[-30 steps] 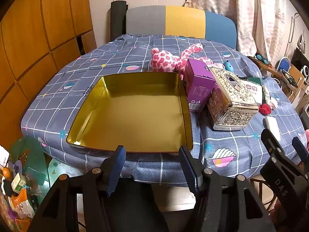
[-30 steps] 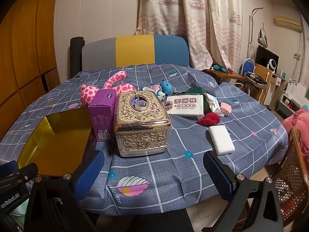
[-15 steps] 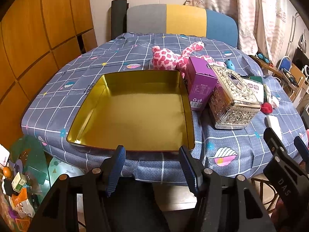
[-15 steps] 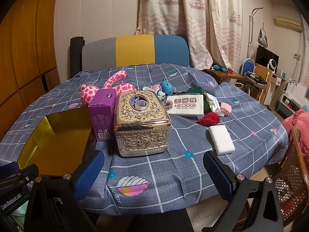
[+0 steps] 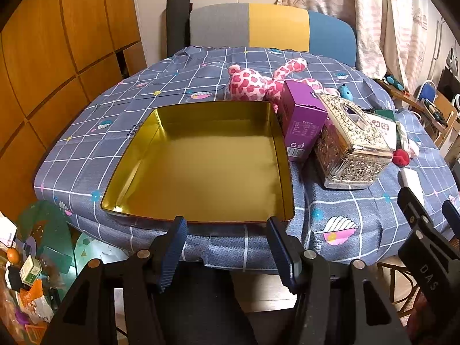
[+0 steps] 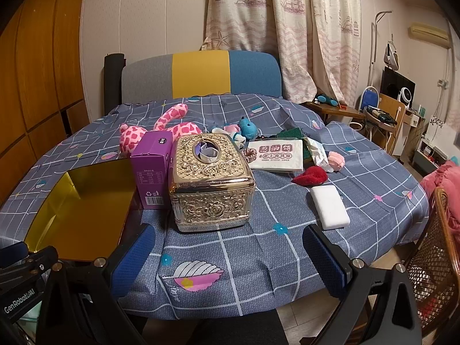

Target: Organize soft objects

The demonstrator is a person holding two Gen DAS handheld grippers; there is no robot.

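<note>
Both the left gripper [image 5: 227, 230] and the right gripper [image 6: 230, 247] hang wide and empty at the near edge of the desk [image 6: 373, 172], where a pink spotted plush toy [image 6: 161, 132] lies behind the shallow gold metal tray [image 5: 201, 161] and purple carton [image 6: 152, 169].
</note>
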